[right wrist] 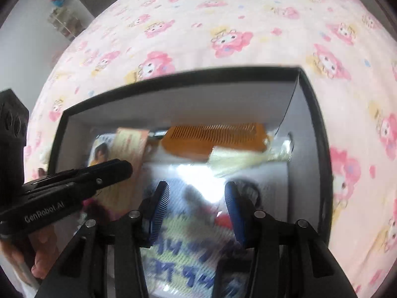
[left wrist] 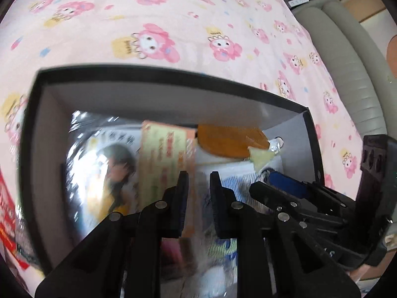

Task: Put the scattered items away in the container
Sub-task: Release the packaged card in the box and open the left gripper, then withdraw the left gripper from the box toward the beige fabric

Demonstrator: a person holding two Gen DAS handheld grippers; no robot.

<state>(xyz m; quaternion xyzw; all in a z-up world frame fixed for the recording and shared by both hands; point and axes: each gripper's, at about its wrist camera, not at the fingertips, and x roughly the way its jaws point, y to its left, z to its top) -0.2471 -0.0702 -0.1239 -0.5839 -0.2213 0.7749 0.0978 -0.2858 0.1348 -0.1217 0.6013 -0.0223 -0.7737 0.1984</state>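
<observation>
A black box with a grey inside stands on a pink cartoon-print bedsheet. In it lie an orange comb, a pale orange card packet, a shiny bag with a woman's picture and a clear bag with green and blue print. My left gripper hangs open and empty over the box; it also shows in the right wrist view. My right gripper is open and empty above the printed bag; it also shows in the left wrist view.
The pink bedsheet spreads around the box. A red packet lies left of the box. A grey padded bed edge runs along the right. A shelf with toys stands beyond the bed.
</observation>
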